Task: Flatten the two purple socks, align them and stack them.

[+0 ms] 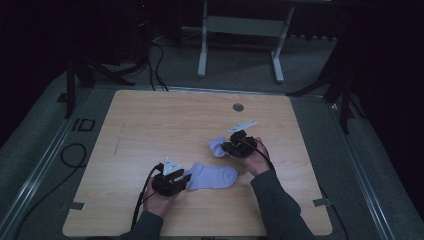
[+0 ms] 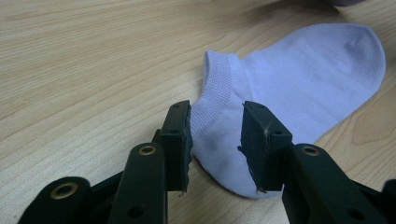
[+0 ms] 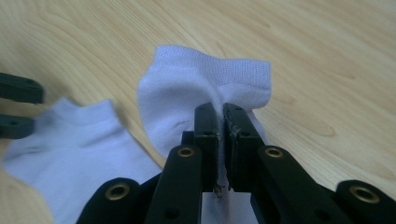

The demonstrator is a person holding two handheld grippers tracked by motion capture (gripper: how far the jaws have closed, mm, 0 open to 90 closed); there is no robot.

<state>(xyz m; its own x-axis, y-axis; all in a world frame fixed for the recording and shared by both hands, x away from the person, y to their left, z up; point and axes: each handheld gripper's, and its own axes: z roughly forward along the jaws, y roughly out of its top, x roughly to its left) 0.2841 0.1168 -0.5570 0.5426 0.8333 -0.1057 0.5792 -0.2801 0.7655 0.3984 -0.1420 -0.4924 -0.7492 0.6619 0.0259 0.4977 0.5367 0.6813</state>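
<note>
A white ankle sock [image 1: 214, 177] [image 2: 303, 79] lies flat on the wooden table [image 1: 150, 130], toe pointing right. My left gripper [image 1: 187, 176] [image 2: 215, 135] is low at its cuff end. The jaws stand apart with the cuff and heel between them, and the pads do not press on it. A second white sock [image 1: 217, 146] [image 3: 187, 88] hangs bunched from my right gripper [image 1: 226, 148] [image 3: 221, 116], which is shut on its fabric a little above the table. In the right gripper view the flat sock [image 3: 79, 144] lies at lower left, with the left gripper's fingertips [image 3: 16, 107] beside it.
A round grey grommet [image 1: 238, 107] is set into the table near its far edge. Beyond the table stands a white desk frame [image 1: 240, 30]. Black cables [image 1: 72, 155] and dark stand legs [image 1: 345, 95] lie on the grey floor around it.
</note>
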